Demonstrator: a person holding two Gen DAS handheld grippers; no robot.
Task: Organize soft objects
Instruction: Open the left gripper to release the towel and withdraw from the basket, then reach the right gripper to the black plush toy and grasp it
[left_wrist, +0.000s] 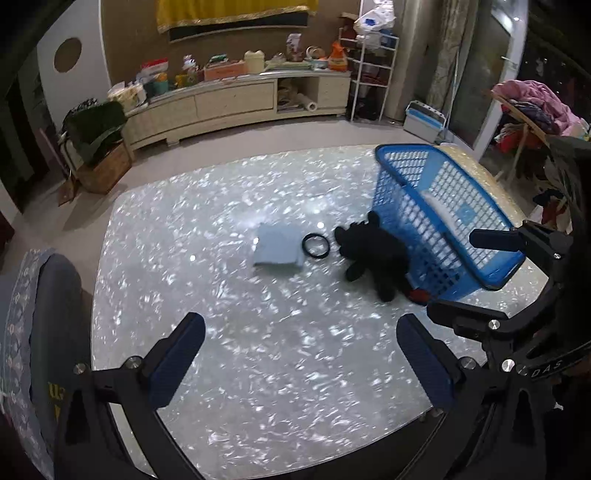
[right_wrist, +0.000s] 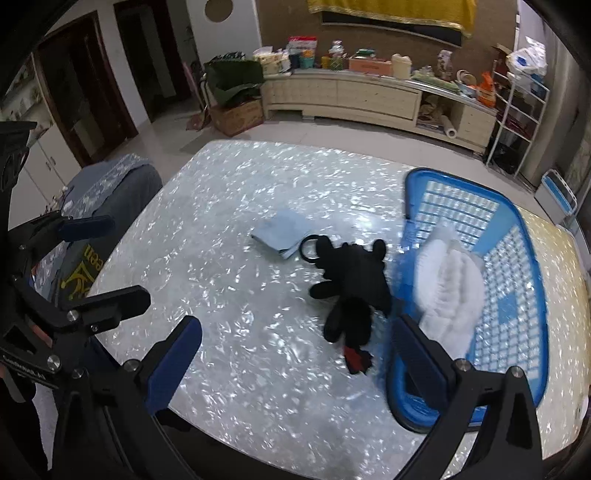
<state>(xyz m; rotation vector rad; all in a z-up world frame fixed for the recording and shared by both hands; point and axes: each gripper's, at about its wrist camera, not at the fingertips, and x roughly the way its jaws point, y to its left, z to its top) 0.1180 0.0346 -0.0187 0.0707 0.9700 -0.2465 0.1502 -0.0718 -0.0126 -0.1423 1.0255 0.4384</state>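
A black plush toy (left_wrist: 373, 254) with a red tail tip lies on the shiny table beside a blue plastic basket (left_wrist: 443, 206). A folded light-blue cloth (left_wrist: 277, 248) and a black ring (left_wrist: 316, 245) lie left of the toy. In the right wrist view the toy (right_wrist: 354, 284), cloth (right_wrist: 284, 232) and ring (right_wrist: 306, 247) show again, and the basket (right_wrist: 517, 295) holds a white fluffy item (right_wrist: 450, 288). My left gripper (left_wrist: 301, 354) is open and empty above the near table. My right gripper (right_wrist: 299, 365) is open and empty, its right finger (right_wrist: 421, 365) over the basket's near corner.
The table (left_wrist: 236, 369) has a glossy mother-of-pearl top. A chair with grey-blue fabric (right_wrist: 110, 192) stands at its left side. A long cream cabinet (left_wrist: 236, 99) with clutter lines the far wall. A white rack (left_wrist: 373, 74) and a clothes pile (left_wrist: 535, 107) stand at the right.
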